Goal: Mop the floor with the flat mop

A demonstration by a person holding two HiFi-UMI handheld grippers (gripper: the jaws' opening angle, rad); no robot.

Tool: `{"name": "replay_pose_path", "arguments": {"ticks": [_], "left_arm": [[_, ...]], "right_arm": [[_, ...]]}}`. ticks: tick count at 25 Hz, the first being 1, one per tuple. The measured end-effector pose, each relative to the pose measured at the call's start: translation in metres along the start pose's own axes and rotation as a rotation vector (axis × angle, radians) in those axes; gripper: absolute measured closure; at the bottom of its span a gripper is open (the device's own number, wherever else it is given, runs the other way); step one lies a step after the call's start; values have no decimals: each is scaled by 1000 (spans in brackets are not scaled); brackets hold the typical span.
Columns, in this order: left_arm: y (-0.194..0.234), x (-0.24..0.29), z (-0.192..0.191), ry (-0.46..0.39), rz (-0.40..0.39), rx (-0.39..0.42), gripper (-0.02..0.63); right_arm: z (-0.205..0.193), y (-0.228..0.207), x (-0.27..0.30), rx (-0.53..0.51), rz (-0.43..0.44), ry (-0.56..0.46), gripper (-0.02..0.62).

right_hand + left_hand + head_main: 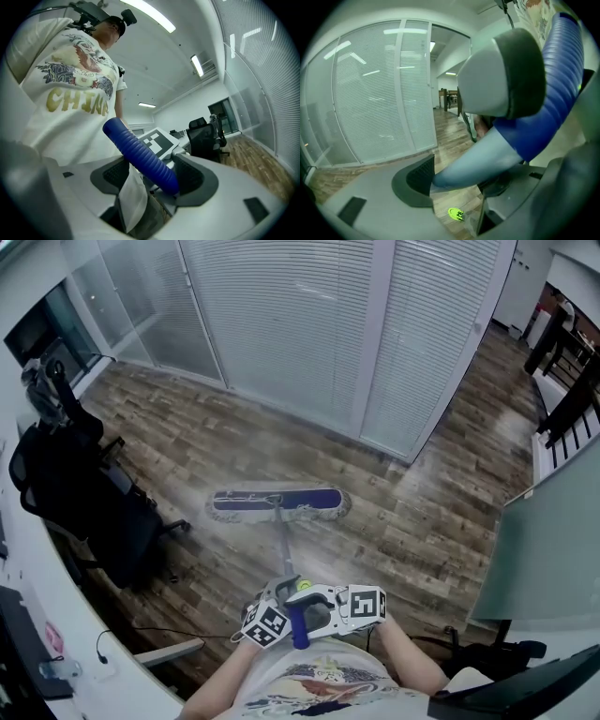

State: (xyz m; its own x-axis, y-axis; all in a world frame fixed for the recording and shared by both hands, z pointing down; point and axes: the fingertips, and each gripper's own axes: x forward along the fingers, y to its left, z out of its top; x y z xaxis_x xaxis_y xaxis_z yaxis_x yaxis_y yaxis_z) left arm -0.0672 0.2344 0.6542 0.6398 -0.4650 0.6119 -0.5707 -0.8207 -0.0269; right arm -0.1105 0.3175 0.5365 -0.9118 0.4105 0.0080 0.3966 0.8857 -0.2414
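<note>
At the person's waist both grippers hold the flat mop's handle. The right gripper has its jaws closed on the ribbed blue grip at the top end. The left gripper sits just beside it, touching or nearly so, with its jaws clamped on the grey pole right below that grip.

The pole slopes down and away to the mop head. This lies flat on the wooden floor, about midway between the person and the far edge, with its long side roughly parallel to that edge.

A white desk runs along the floor's left edge, and a thin black cable trails on the boards beside it. A black office chair stands out from the desk. Its wheeled foot reaches close to the left end of the mop head but does not touch it, and it narrows the room on that side.

On the right edge a pale frosted panel juts in, well apart from the mop head.

Beyond the mop head, a glass wall with white blinds closes off the far edge of the floor. To the right of the glass wall the boards run on through a gap towards dark furniture in the far right corner.
</note>
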Motion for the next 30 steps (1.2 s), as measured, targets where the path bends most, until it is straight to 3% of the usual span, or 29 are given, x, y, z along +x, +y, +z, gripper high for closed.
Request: {"name": "replay_pose_path", "arguments": {"ticks": [12, 21, 30], "left_arm": [[150, 20, 5, -35, 11, -17, 385], [240, 42, 1, -12, 3, 29, 385], [341, 70, 14, -15, 24, 26, 385]], "right_arm": [[32, -146, 10, -4, -25, -15, 313], [37, -237, 14, -18, -32, 35, 313], [58, -338, 2, -21, 6, 36, 311]]}}
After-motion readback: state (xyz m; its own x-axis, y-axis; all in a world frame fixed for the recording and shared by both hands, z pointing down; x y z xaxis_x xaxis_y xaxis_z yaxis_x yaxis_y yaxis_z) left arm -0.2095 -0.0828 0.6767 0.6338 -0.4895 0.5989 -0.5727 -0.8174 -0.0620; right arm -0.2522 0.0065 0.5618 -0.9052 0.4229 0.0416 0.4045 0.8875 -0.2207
